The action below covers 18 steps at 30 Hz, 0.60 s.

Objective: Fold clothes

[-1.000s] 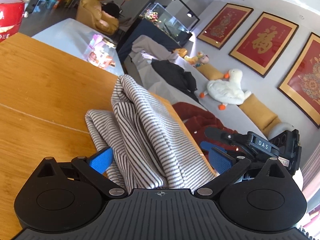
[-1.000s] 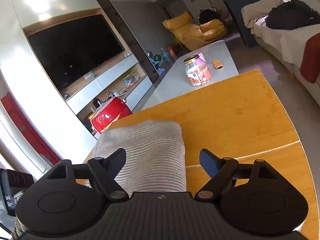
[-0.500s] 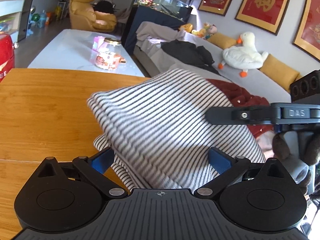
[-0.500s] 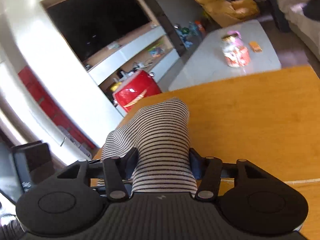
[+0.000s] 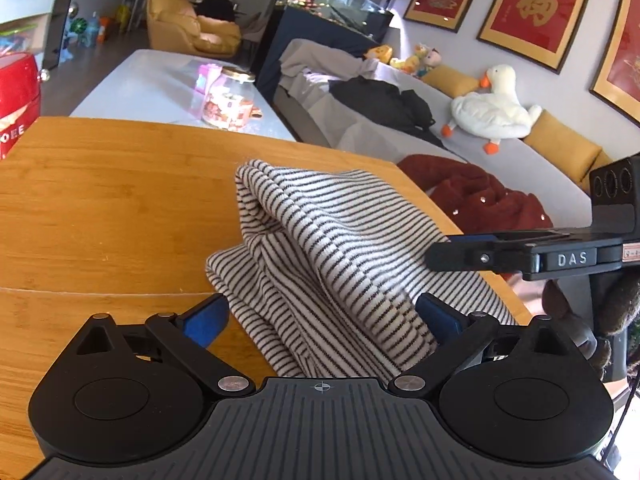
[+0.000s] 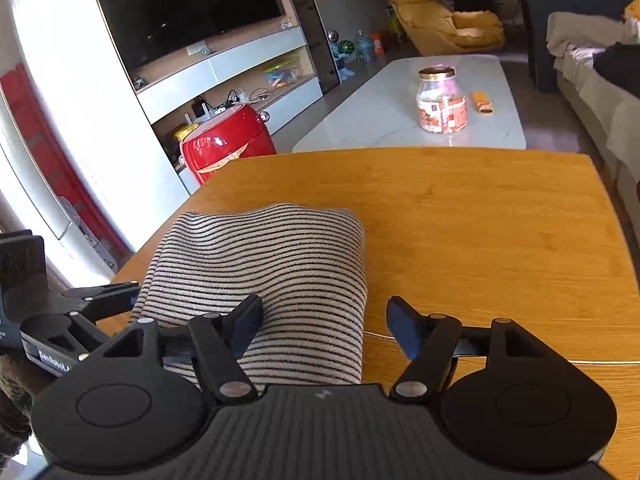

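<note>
We see our right gripper point(image 6: 324, 330) with its jaws apart, just opened wider, over the folded striped garment point(image 6: 272, 276) on the wooden table point(image 6: 480, 232); the garment's right edge lies between the fingers, and no pad presses it. Our left gripper point(image 6: 100, 300) reaches the cloth's left edge; its jaws cannot be made out. Beyond the table stand a red appliance point(image 6: 224, 148) and a white coffee table point(image 6: 400, 120) bearing a glass jar point(image 6: 440, 100).
</note>
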{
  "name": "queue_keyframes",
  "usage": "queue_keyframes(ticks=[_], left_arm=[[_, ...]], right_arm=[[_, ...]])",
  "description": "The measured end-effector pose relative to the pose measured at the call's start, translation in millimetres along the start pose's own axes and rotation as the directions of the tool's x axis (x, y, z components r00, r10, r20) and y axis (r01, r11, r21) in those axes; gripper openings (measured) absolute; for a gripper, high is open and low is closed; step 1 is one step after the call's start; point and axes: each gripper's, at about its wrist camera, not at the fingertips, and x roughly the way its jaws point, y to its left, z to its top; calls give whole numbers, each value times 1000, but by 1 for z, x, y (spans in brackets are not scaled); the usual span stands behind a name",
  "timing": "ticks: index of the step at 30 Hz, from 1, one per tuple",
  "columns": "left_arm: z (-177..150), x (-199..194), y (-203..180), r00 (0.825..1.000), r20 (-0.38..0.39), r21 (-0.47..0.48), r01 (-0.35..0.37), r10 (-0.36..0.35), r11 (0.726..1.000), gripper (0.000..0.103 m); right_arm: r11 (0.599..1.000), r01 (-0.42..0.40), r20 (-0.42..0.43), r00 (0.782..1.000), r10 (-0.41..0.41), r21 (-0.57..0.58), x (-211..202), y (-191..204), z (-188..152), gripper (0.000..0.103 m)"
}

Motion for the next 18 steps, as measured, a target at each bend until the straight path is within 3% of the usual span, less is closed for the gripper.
queue_keyframes(ticks=[2,3,6,11,16,18], left_arm=[[3,-8,3,1000,-2,-28,4,-4,1000,102],[4,-11,5,1000,-7,-53,13,-13,999,102],[3,-9,5,997,-49,-115,59,-65,992,103],[-5,6,-14,994,-105,-60,32,-38,998,103],[-13,11,-18,994,-109,-60,21,-27,998,103],[-12,12,-19,994,-107,-59,20,-27,998,102]], right_arm=[[1000,-17,3,1000,17,1,-11,-1,-5,88],[1000,-26,4,1000,26,1,-16,-1,-8,88],[997,-54,-14,998,55,64,-17,-11,-18,89],[983,-90,-10,996,92,163,-14,-28,-27,89],[997,-15,-24,1000,17,73,-18,-17,-31,86],[999,-2,-23,1000,3,53,-20,-11,-32,78]])
